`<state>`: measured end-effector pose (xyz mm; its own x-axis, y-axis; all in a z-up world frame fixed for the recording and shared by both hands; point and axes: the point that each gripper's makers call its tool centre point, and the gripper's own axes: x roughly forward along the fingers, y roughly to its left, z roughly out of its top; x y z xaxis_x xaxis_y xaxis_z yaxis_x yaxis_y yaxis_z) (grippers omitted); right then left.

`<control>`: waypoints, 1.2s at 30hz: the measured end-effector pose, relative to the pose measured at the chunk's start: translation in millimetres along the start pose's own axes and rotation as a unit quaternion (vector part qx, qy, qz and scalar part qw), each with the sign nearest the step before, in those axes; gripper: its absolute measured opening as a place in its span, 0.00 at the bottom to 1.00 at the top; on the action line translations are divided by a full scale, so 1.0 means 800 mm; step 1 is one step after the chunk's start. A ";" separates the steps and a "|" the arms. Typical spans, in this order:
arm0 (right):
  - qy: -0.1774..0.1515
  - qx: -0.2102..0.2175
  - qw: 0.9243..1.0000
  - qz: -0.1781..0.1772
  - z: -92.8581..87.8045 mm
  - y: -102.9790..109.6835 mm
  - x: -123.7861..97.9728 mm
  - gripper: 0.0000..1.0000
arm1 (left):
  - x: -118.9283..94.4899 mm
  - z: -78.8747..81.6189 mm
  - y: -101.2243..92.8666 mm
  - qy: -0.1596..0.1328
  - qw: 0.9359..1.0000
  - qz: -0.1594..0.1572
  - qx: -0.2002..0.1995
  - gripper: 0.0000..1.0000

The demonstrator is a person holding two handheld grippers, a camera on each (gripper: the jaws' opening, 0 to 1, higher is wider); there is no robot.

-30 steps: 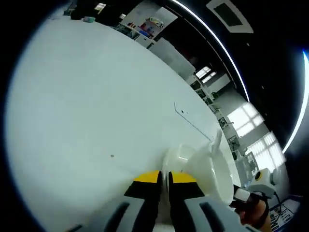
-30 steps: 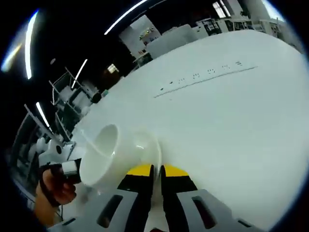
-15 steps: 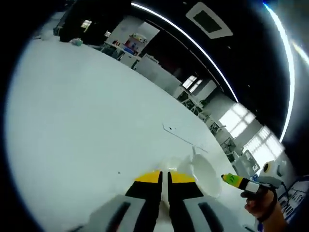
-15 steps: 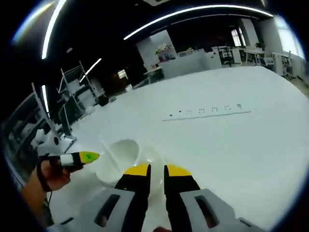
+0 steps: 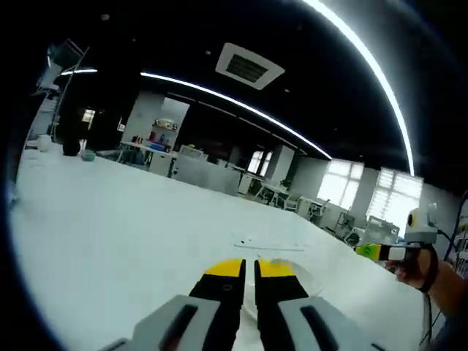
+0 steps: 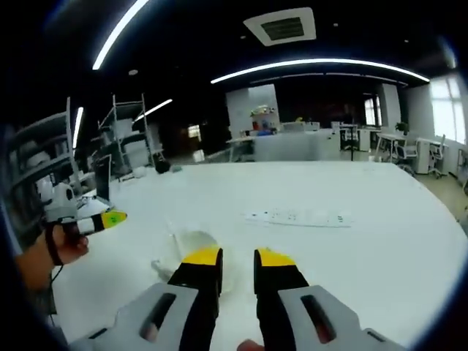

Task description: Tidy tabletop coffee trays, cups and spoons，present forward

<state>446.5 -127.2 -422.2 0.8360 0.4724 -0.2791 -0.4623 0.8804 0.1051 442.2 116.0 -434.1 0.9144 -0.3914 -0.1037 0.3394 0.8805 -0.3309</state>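
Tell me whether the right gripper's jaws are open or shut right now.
Open. In the right gripper view, the right gripper shows a clear gap between its yellow-tipped jaws, with nothing between them; the cup sits beyond the left jaw.

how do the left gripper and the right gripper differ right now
The left gripper has its yellow-tipped jaws almost together with a thin slit between; the right gripper has a clearly wider gap. A white cup sits just beyond the right gripper's left jaw, while the left gripper's tips overlap a low white dish; contact is unclear. Both have black jaws with yellow tips above the white table.
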 end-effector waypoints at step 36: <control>-0.111 -0.055 0.987 -0.099 0.006 -0.110 -0.213 0.33 | -0.181 0.063 0.022 -0.119 0.981 0.048 0.144 0.17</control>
<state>346.0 -284.9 -379.6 0.9519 0.2990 -0.0666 -0.3019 0.9526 -0.0386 327.0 201.8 -378.0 0.9592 -0.2595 0.1123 0.2661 0.9627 -0.0488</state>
